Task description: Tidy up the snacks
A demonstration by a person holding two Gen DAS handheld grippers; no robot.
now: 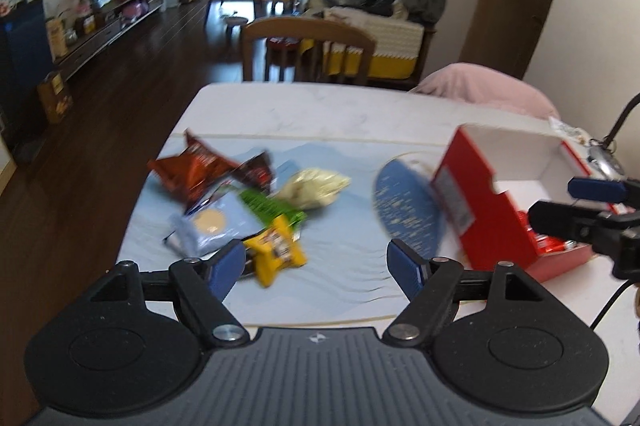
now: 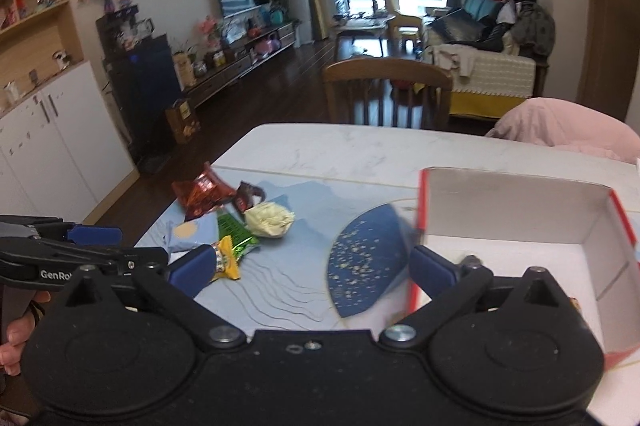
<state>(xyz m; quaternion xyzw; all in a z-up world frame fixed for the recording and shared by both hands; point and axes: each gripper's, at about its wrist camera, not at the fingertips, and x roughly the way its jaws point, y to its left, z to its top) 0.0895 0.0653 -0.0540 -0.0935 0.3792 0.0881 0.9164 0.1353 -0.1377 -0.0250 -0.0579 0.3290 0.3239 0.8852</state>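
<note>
White marble tabletop: crinkly foil snack packets heaped on the left; red cardboard box, white inside, stands right. Left gripper and right gripper both spread apart, empty. Suggest straddling the yellow packet and clamping mid-body.

Your right gripper hangs with jaws wide apart above a blue placemat, snack packets heaped left, red box right.

packets: glossy foil | box: cardboard | table: smooth marble
</note>
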